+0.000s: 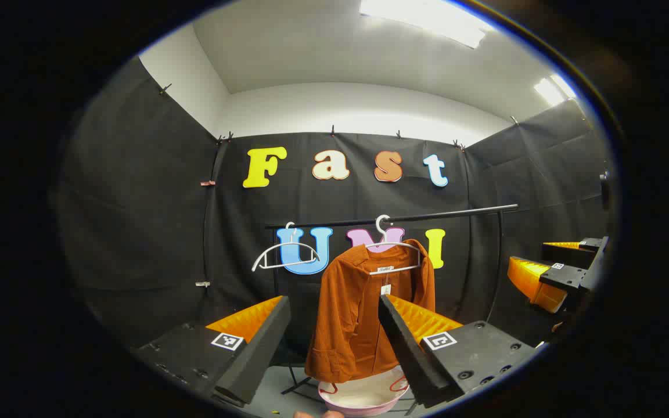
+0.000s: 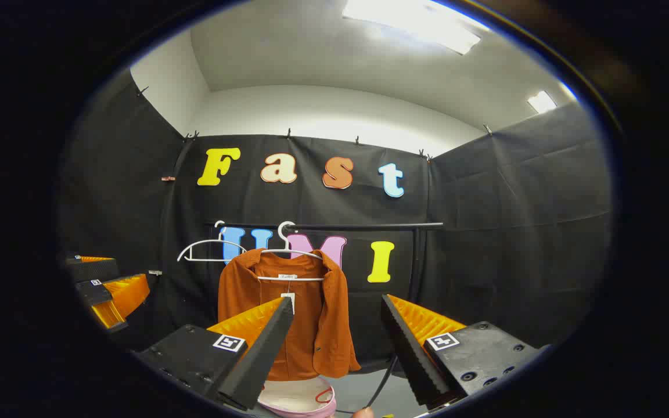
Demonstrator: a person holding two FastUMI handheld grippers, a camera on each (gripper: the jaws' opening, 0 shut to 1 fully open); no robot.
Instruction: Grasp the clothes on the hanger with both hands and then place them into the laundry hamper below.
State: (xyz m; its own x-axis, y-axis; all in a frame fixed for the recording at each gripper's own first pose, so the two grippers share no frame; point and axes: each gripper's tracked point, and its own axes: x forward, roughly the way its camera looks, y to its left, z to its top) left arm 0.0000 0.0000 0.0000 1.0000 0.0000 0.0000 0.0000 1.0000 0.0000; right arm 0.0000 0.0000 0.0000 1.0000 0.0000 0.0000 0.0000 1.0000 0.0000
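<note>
A rust-orange jacket (image 1: 363, 307) (image 2: 305, 325) hangs on a white hanger (image 1: 395, 255) (image 2: 291, 258) from a black rail (image 1: 427, 216) (image 2: 363, 226). Below it stands a pink laundry hamper (image 1: 363, 400) (image 2: 302, 402), its rim partly cut off at the bottom. My left gripper (image 1: 334, 305) is open, short of the jacket, with nothing between its fingers. My right gripper (image 2: 337, 305) is open too, with the jacket's right edge seen beyond its gap. In the left gripper view the right gripper (image 1: 555, 270) shows at the far right; in the right gripper view the left gripper (image 2: 108, 287) shows at the far left.
An empty white hanger (image 1: 285, 255) (image 2: 209, 249) hangs on the same rail left of the jacket. The rail's black stand (image 1: 494, 273) (image 2: 413, 273) rises at the right. Grey floor lies around the hamper.
</note>
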